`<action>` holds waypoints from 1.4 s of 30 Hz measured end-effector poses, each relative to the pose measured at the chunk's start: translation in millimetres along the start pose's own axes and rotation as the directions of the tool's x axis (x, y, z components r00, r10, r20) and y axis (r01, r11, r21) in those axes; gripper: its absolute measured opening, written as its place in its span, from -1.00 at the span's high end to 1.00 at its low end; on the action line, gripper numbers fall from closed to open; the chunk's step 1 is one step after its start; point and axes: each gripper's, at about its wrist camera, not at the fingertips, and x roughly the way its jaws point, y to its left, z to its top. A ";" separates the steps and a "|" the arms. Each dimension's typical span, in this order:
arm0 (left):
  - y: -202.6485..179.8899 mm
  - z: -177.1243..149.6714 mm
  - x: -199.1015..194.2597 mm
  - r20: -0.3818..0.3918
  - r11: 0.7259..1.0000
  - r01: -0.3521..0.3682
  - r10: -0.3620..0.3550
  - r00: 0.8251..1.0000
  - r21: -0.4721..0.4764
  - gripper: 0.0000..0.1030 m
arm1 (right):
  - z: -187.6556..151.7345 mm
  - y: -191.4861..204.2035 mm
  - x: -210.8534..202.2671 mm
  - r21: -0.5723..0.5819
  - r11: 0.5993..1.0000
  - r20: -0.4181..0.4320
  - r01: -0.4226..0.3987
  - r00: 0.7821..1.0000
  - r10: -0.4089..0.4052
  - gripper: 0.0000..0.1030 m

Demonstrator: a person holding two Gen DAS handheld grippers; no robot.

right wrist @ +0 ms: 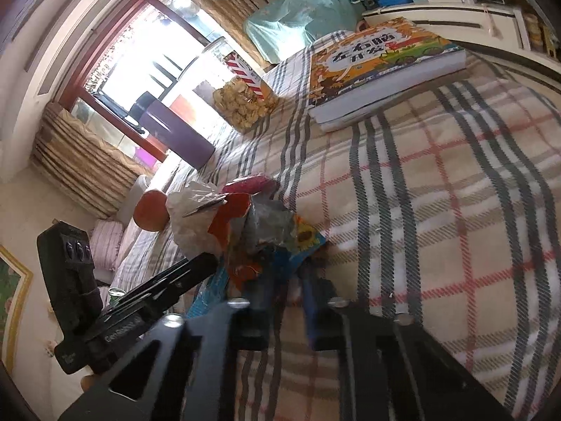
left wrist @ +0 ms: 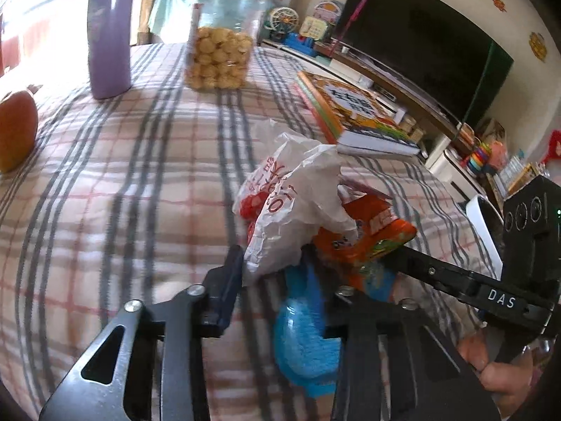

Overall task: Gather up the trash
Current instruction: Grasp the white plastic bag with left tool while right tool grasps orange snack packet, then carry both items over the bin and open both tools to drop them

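Observation:
A bundle of trash sits over the plaid tablecloth between both grippers. In the left wrist view my left gripper point(left wrist: 271, 263) has its jaws closed around a crumpled white plastic bag point(left wrist: 298, 203) with red print. An orange snack wrapper point(left wrist: 368, 235) and a blue wrapper point(left wrist: 305, 336) lie against it. The right gripper's arm comes in from the right, its tip under the orange wrapper. In the right wrist view my right gripper point(right wrist: 285, 280) is shut on the orange and blue wrappers point(right wrist: 266, 245); the white bag point(right wrist: 196, 217) shows to the left.
On the plaid tablecloth point(left wrist: 140, 175) stand a purple bottle point(left wrist: 108, 31), a clear jar of biscuits point(left wrist: 224, 35), an orange fruit point(left wrist: 15, 129) at the left and a stack of picture books point(left wrist: 354, 112). A dark TV point(left wrist: 420, 31) and cabinet are behind.

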 end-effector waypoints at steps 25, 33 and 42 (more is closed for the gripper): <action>-131.7 -51.9 -27.9 -0.014 0.975 0.157 -0.157 0.988 0.155 0.80 | -33.2 -62.1 -140.2 0.048 0.994 0.192 0.099 0.976 -0.106 0.99; -162.5 -66.9 -26.7 -0.040 0.966 0.195 -0.191 0.981 0.171 0.81 | -43.2 -79.3 -171.9 0.070 0.989 0.230 0.133 0.962 -0.146 0.99; -187.2 -75.1 -27.9 -0.057 0.954 0.228 -0.221 0.974 0.194 0.81 | -53.9 -94.3 -207.1 0.104 0.982 0.282 0.155 0.943 -0.179 0.99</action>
